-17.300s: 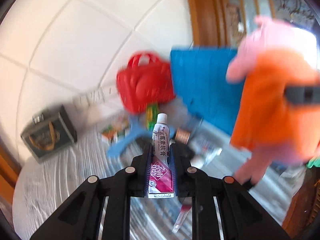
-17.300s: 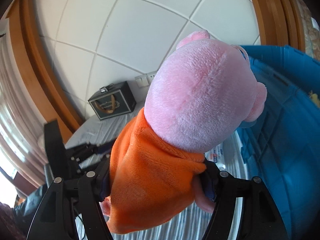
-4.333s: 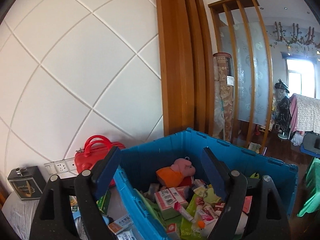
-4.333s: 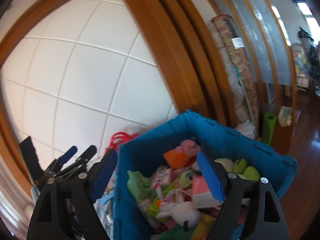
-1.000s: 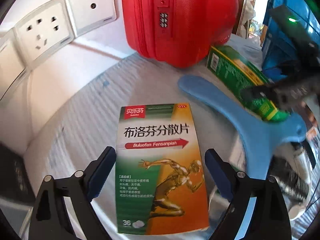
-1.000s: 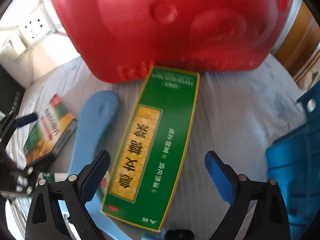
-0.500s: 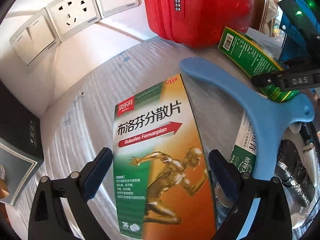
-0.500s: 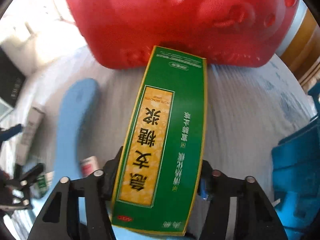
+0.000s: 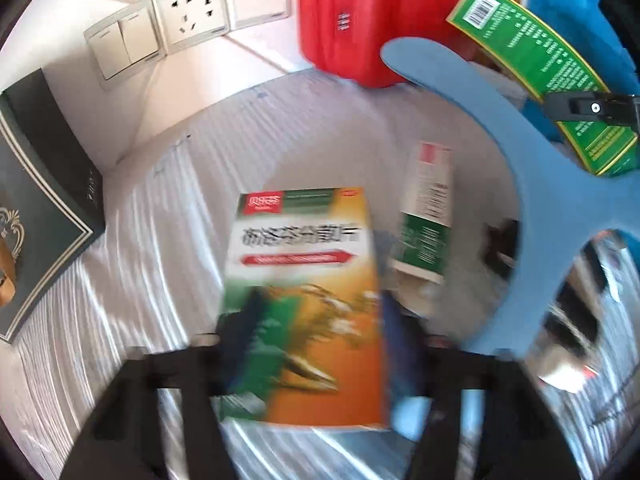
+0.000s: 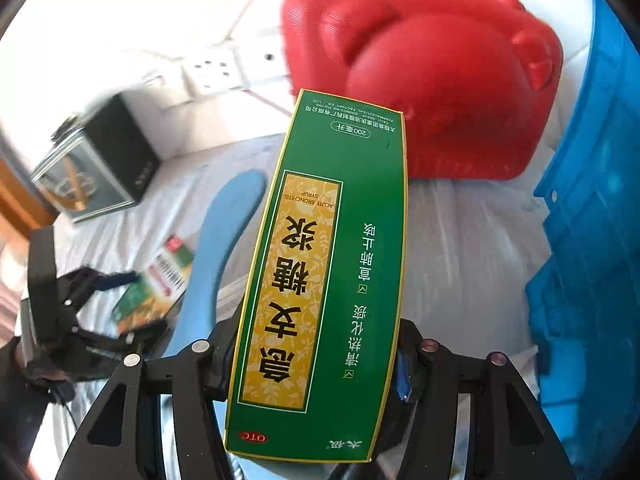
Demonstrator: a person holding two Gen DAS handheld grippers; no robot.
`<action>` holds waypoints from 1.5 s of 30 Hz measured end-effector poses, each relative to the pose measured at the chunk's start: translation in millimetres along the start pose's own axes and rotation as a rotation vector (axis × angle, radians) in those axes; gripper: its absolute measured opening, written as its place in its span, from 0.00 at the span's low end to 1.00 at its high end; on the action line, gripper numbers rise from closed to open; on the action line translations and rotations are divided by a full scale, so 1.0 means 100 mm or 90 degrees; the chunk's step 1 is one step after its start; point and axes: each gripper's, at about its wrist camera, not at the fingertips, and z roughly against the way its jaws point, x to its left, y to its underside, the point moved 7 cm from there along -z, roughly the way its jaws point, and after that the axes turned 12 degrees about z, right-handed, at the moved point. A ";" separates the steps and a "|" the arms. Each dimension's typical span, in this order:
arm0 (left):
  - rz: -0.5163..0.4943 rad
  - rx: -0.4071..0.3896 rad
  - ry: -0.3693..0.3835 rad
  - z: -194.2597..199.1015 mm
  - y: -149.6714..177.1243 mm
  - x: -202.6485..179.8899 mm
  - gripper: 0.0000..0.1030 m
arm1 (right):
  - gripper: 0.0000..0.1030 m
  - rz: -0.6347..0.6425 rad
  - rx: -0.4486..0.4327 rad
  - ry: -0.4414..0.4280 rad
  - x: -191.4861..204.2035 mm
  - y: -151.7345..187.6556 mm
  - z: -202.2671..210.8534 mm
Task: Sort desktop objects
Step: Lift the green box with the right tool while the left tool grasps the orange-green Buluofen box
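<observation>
My left gripper [image 9: 316,320] is closing on an orange and green medicine box [image 9: 304,280]; its fingers press the box's two long sides, just above the striped cloth [image 9: 160,240]. This view is blurred. My right gripper [image 10: 316,344] is shut on a long green syrup box [image 10: 320,272] and holds it off the table, in front of the red case [image 10: 420,80]. The right wrist view shows the left gripper [image 10: 120,292] at the lower left with its box [image 10: 140,304]. The left wrist view shows the syrup box [image 9: 540,64] at the upper right.
A blue boomerang-shaped piece [image 9: 500,140] lies between the two grippers. A small white and green box [image 9: 426,216] lies beside it. A blue crate [image 10: 592,240] stands at the right, and a dark gift box [image 9: 36,184] at the left. Wall sockets [image 9: 188,20] sit behind.
The left jaws have come in onto the orange and green box and the view has pulled back. The right gripper has lifted the green syrup box away from the red case.
</observation>
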 end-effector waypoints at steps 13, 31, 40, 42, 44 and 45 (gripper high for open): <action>0.017 0.004 -0.085 0.10 0.21 0.16 0.63 | 0.53 0.037 0.003 -0.041 0.33 0.76 0.55; 0.042 0.036 0.040 -0.16 0.03 0.29 0.92 | 0.70 0.015 0.090 -0.053 0.24 0.99 0.20; -0.060 0.073 0.005 -0.26 0.24 -0.12 0.88 | 0.86 0.031 0.117 -0.042 0.08 1.07 0.22; -0.047 0.074 0.009 -0.22 0.25 -0.08 0.87 | 0.86 0.049 0.136 -0.036 0.13 1.10 0.12; -0.040 0.072 0.010 -0.19 0.28 -0.07 0.86 | 0.76 0.079 0.138 0.010 0.14 1.10 0.02; -0.036 0.068 0.009 -0.16 0.30 -0.07 0.86 | 0.49 0.113 0.125 0.047 0.17 1.07 0.02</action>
